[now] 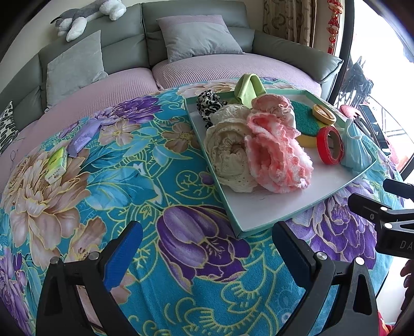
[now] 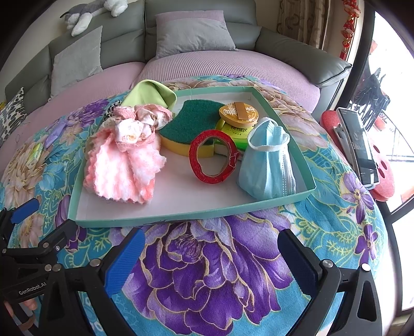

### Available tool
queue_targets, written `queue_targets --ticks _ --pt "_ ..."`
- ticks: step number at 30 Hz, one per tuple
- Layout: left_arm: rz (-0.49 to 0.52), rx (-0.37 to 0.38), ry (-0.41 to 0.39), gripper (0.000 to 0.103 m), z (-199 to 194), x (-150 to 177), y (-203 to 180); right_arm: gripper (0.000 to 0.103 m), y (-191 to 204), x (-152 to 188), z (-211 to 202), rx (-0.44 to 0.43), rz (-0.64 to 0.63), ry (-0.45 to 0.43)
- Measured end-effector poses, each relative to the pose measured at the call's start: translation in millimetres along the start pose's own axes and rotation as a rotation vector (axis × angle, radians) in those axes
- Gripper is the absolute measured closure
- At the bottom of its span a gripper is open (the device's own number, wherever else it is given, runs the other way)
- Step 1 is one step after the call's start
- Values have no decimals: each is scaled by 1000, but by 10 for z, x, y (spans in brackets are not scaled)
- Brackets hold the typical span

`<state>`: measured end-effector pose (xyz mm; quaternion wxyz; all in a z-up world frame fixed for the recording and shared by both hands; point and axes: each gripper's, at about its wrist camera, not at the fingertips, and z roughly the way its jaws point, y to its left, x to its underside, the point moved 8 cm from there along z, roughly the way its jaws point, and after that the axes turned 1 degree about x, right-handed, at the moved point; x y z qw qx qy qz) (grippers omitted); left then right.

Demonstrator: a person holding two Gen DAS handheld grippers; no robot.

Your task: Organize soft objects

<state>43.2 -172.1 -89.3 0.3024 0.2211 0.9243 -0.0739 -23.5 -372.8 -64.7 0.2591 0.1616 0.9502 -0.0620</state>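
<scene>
A teal-rimmed white tray lies on a floral blanket. In it are a cream knitted cloth, a pink fluffy cloth, a leopard scrunchie, a green cloth, a green-and-yellow sponge, a red tape ring, a blue face mask and a yellow-lidded tub. My left gripper is open over the blanket, just short of the tray's near corner. Before the tray's front edge my right gripper is open too, holding nothing.
On the blanket at the left lie a green tissue packet and a purple packet. A grey sofa with cushions and a plush toy stands behind. A phone rests on a pink object at the right.
</scene>
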Motion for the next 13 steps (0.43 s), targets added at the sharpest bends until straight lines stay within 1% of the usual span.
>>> queue_targets --ticks 13 --pt "2 7 -1 3 -14 13 -1 0 5 16 16 2 0 5"
